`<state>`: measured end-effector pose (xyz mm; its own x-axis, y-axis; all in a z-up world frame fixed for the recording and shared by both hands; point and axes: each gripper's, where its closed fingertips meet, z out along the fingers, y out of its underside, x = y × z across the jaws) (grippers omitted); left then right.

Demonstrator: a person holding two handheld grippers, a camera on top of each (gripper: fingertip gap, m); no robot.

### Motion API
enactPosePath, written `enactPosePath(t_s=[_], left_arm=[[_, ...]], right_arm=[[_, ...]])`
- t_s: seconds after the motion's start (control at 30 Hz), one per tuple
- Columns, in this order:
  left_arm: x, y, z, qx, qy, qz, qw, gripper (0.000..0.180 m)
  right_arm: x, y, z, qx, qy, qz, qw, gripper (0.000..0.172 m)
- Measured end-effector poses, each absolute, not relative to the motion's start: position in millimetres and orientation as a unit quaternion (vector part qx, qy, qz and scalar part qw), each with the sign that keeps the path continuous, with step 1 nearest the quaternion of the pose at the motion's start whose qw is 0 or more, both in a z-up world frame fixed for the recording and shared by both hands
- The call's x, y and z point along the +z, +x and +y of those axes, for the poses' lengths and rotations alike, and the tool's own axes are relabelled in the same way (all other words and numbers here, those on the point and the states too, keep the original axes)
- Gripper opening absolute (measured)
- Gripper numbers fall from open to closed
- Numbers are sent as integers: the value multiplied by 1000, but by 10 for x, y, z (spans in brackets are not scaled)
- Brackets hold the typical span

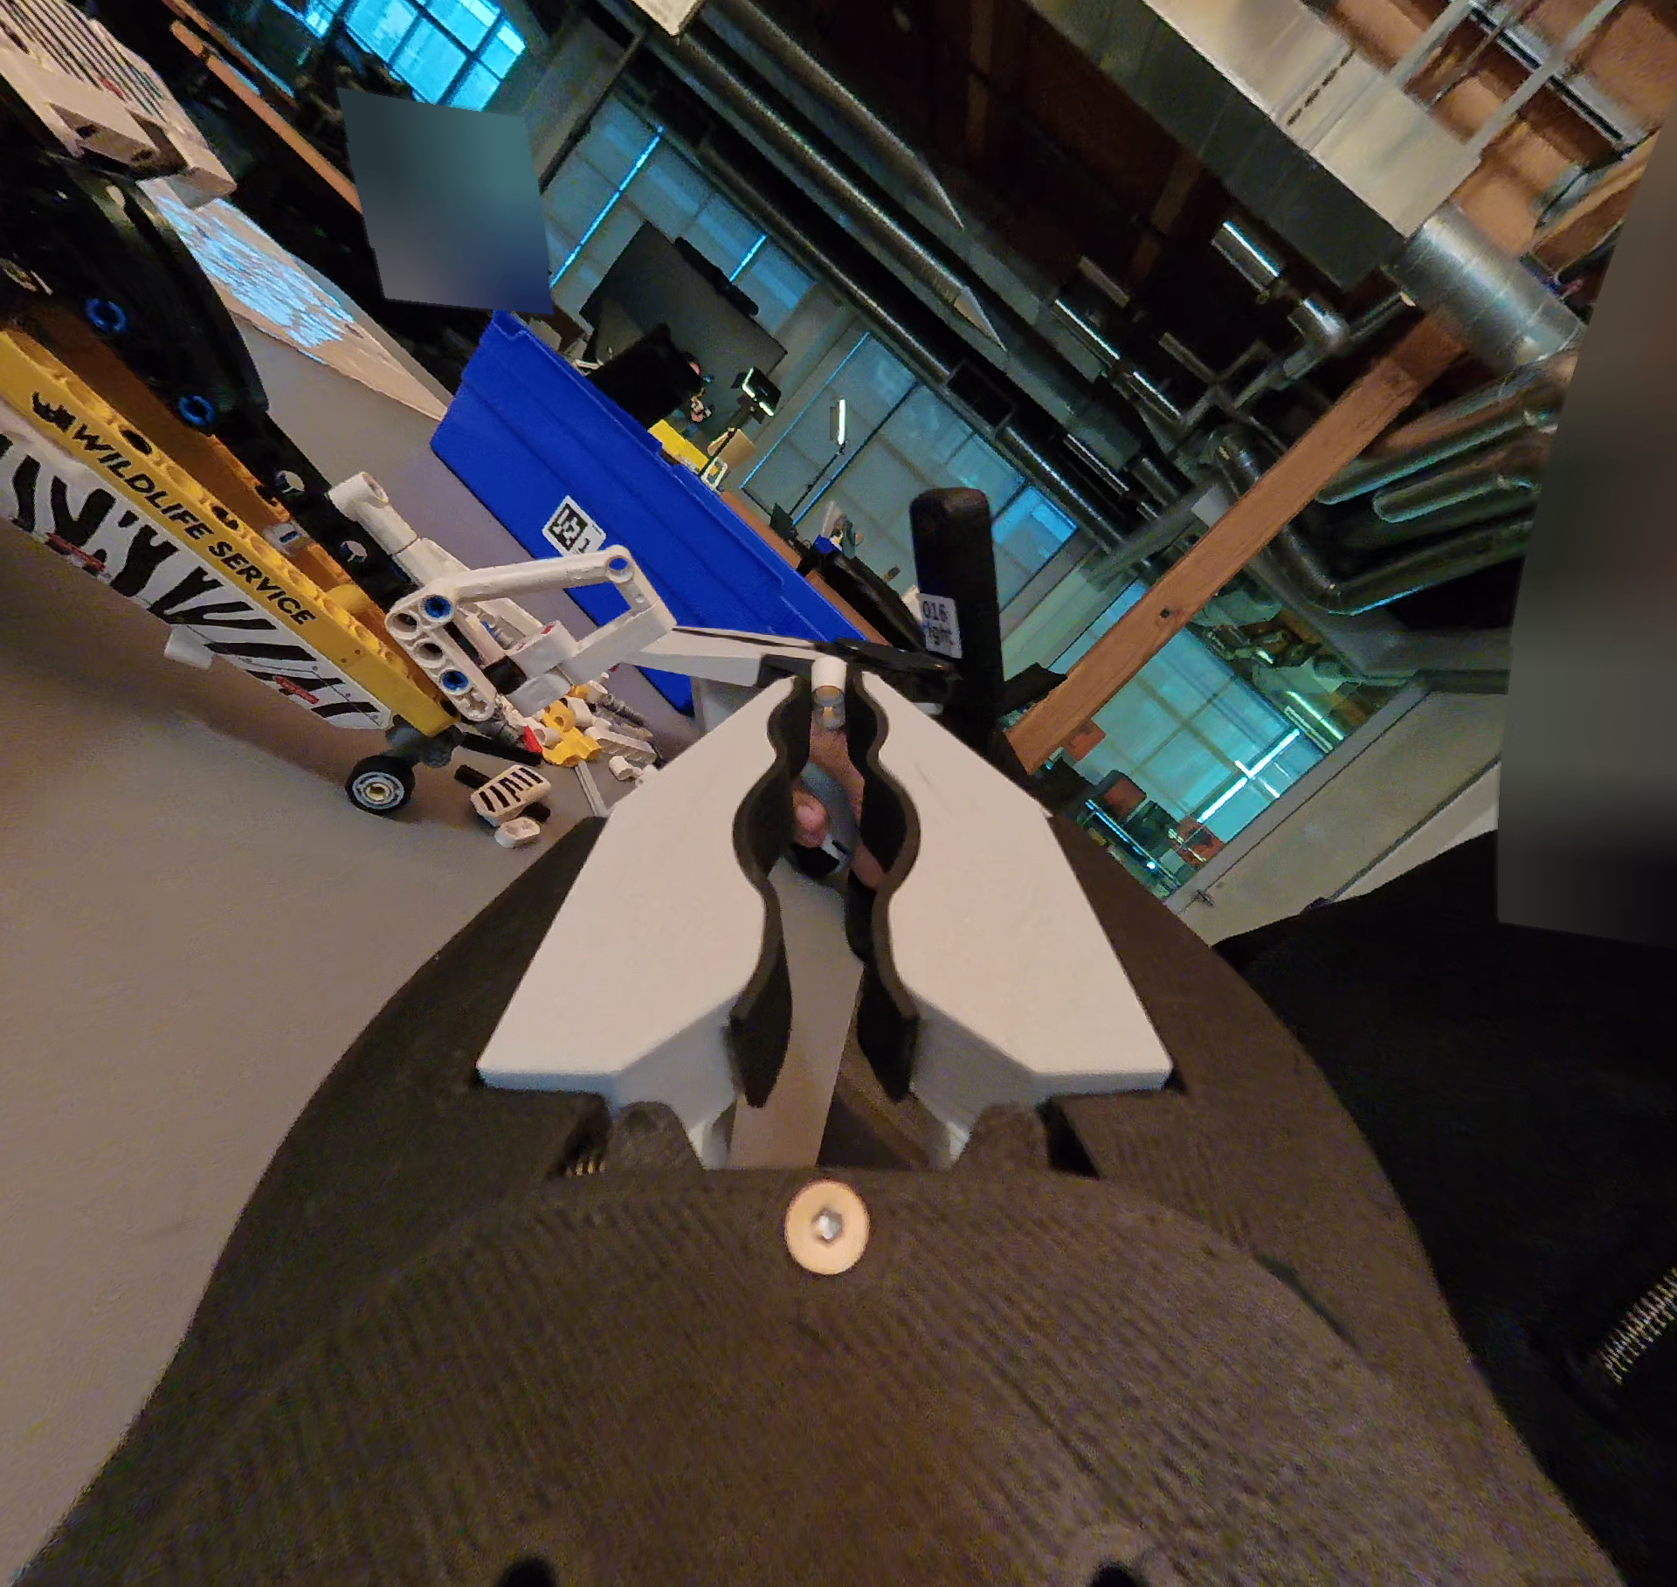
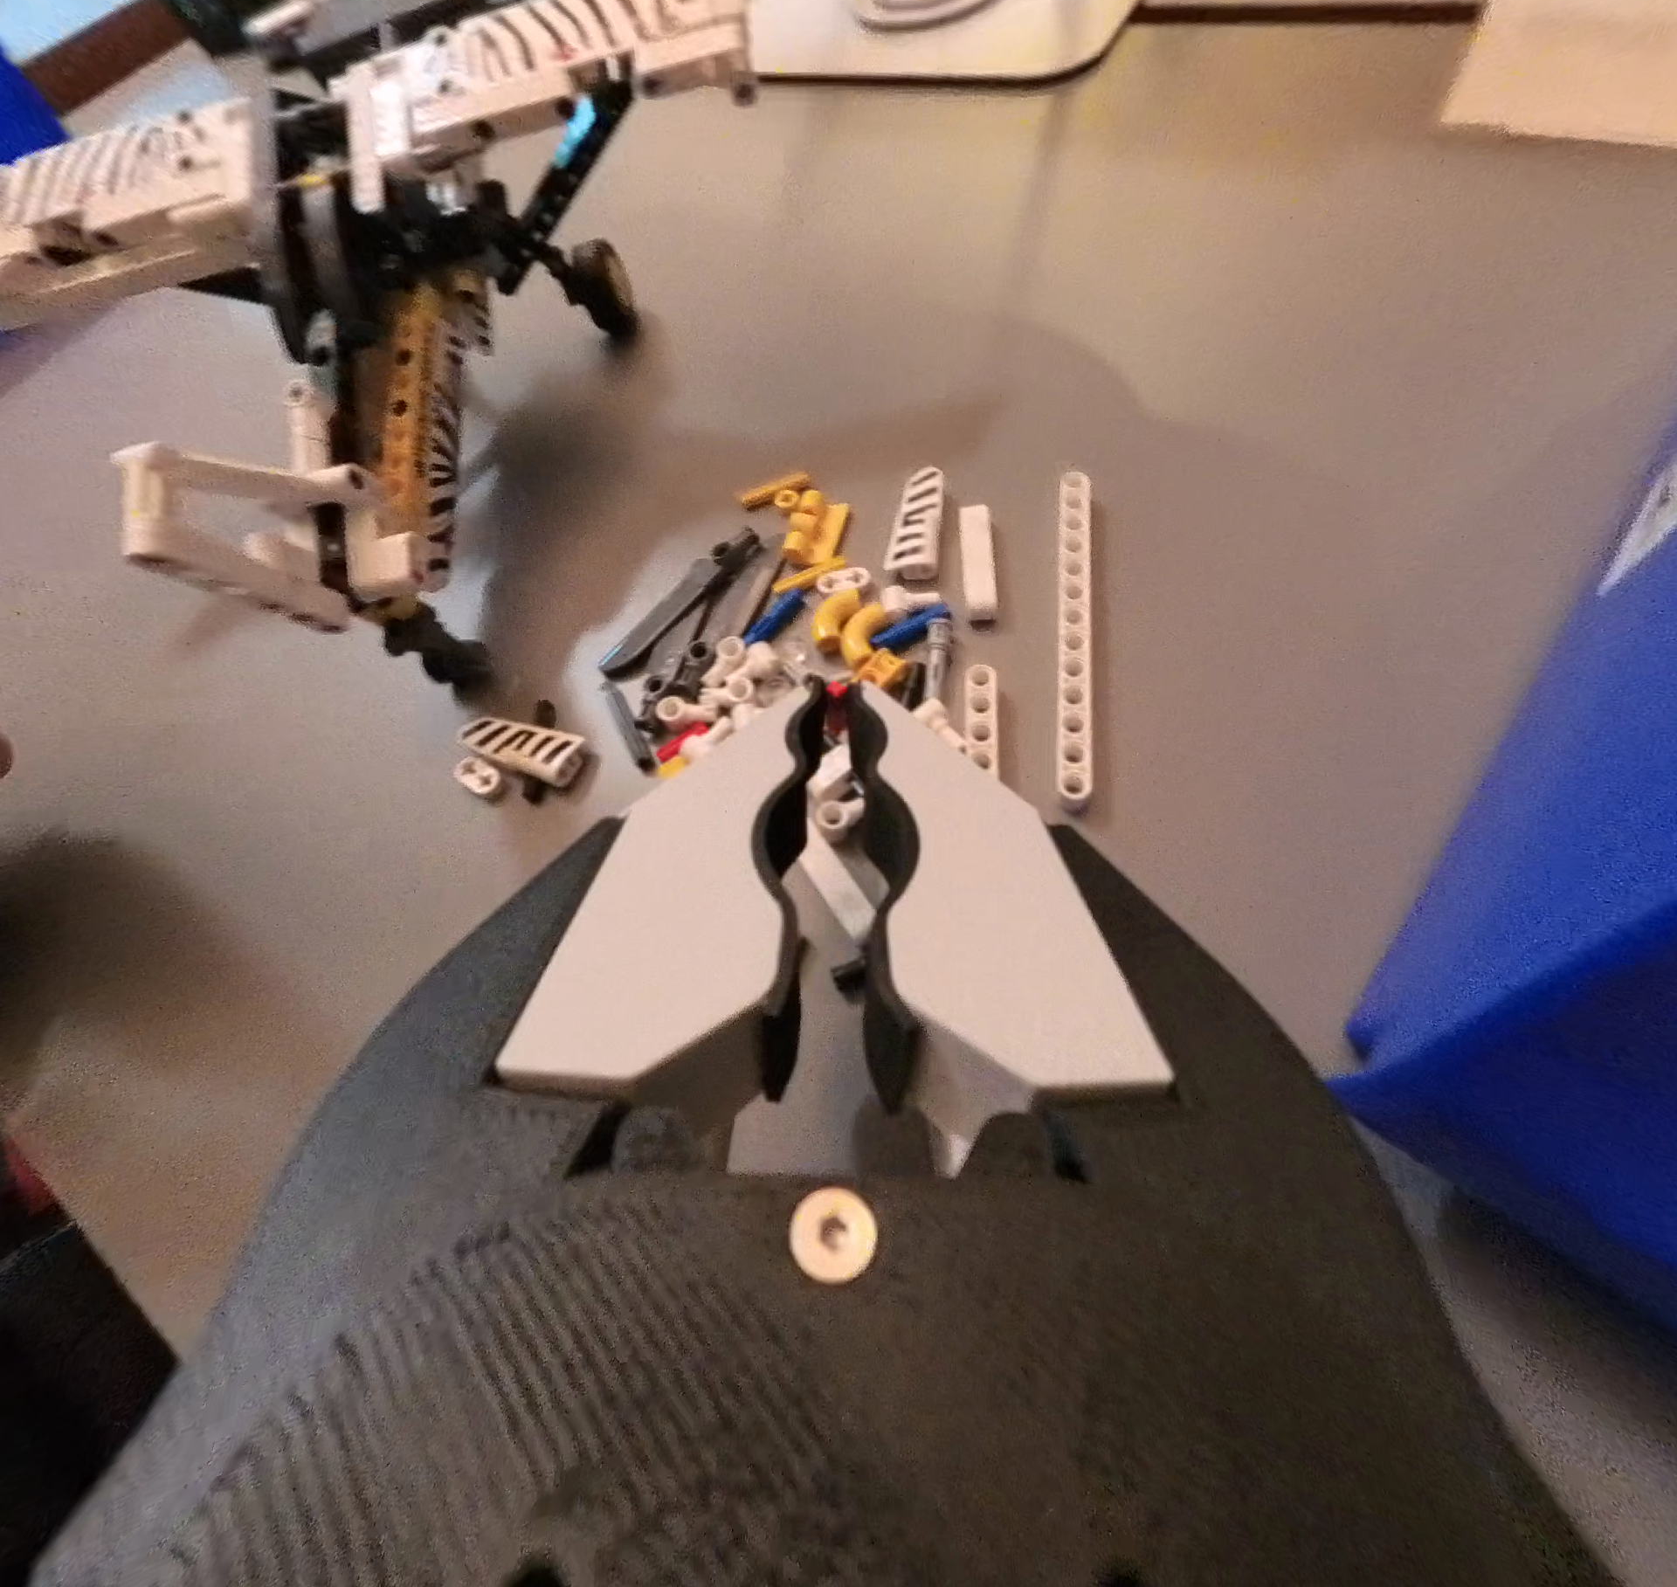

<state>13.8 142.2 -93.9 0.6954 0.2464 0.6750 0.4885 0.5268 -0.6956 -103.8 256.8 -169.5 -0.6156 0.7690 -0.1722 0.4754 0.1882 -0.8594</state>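
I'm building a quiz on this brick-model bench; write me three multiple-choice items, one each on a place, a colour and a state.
1. Where does the pile of loose parts lie?
A. in the bin
B. on the grey table
C. on a chair

2. What colour is the bin behind the model?
A. blue
B. green
C. red

3. How do the left gripper jaws stand?
A. spread wide
C. nearly closed about a small white cylindrical piece
B. out of view

Key: 1 B, the parts rest on the bare table; 2 A, the bin's wall is plainly blue; 3 C, the tips sit close on either side of the white piece.
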Motion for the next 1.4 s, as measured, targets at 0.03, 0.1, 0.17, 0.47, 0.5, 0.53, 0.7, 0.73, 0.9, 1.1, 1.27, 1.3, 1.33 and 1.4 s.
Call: enactPosePath(t_s=[0.03,0.1,0.17,0.47,0.5,0.53,0.7,0.73,0.9,1.1,1.27,1.3,1.33,1.4], left_arm=[[-942,138,1424,-82,-480,-383,785,3],[-942,134,1416,-87,-476,-385,786,4],[-945,129,1412,-89,-475,-387,785,3],[-1117,110,1604,-50,-546,-401,734,3],[-1156,89,1632,-45,-557,-408,722,4],[-1183,73,1670,-43,-565,-413,713,4],[-1338,-25,2017,-58,-621,-420,659,4],[-1401,-53,2092,-50,-647,-419,635,4],[-1581,-301,2278,82,-753,-377,534,4],[-1847,-361,2494,107,-828,-330,440,6],[-1944,-400,2553,79,-840,-336,419,7],[-1931,-410,2552,84,-839,-335,421,8],[-1908,-423,2537,95,-835,-336,425,11],[-1822,-418,2490,117,-823,-335,443,16]], right_arm=[[-1715,-1068,2596,480,-423,-753,153,2],[-1767,-1108,2644,464,-441,-752,158,2],[-1831,-1117,2668,448,-449,-758,152,11],[-1437,-1099,2696,567,-419,-695,140,24],[-1366,-1075,2679,587,-407,-686,140,24],[-1296,-1051,2667,606,-394,-676,143,24],[-1131,-978,2634,650,-356,-655,147,23],[-1135,-974,2625,650,-355,-657,142,23],[-1119,-941,2589,656,-341,-659,137,22],[-1108,-912,2565,657,-330,-663,140,21],[-1100,-910,2569,661,-329,-661,137,21],[-1098,-909,2570,662,-328,-660,136,21],[-1094,-907,2572,663,-328,-659,136,21],[-1083,-902,2578,666,-326,-657,138,21]])
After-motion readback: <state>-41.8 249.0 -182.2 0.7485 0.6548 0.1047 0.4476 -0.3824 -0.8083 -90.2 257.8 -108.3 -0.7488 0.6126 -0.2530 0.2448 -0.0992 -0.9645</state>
